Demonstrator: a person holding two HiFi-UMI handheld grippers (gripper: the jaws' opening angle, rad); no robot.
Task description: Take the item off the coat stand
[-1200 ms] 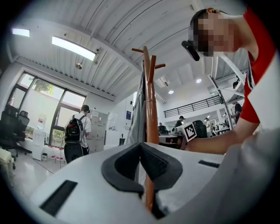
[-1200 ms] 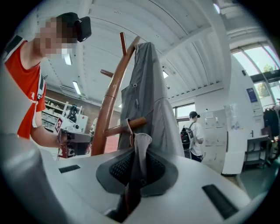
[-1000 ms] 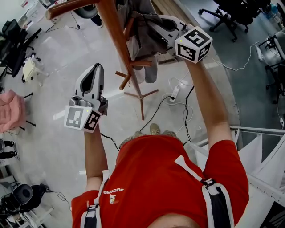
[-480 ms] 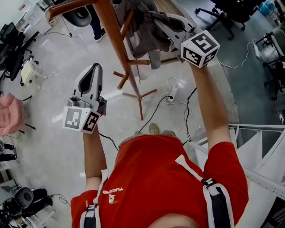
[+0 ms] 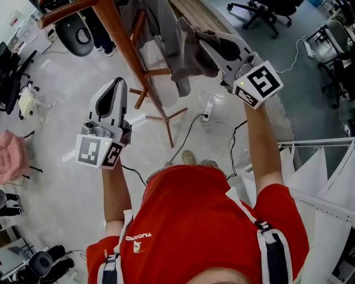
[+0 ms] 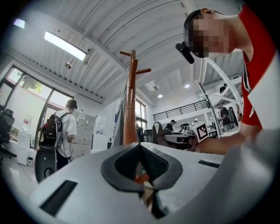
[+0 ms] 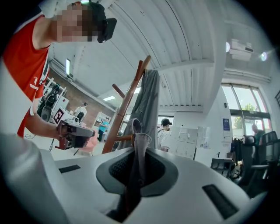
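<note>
A wooden coat stand rises slantwise through the upper part of the head view, its feet on the floor below. A grey garment hangs from its pegs. My right gripper reaches up into the cloth and is shut on a fold of it. The right gripper view shows grey fabric pinched between the pads, and the rest of the garment draped beside the pole. My left gripper hovers left of the pole, shut and holding nothing. Its own view looks past the closed tips at the pole.
A power strip with cables lies on the floor by the stand's feet. Office chairs stand at the far right, white frames at the right, a pink bundle at the left edge. A person with a backpack stands nearby.
My right gripper has shifted right and toward me, still shut on the grey garment, drawing the cloth away from the pole. The left gripper has stayed almost still.
</note>
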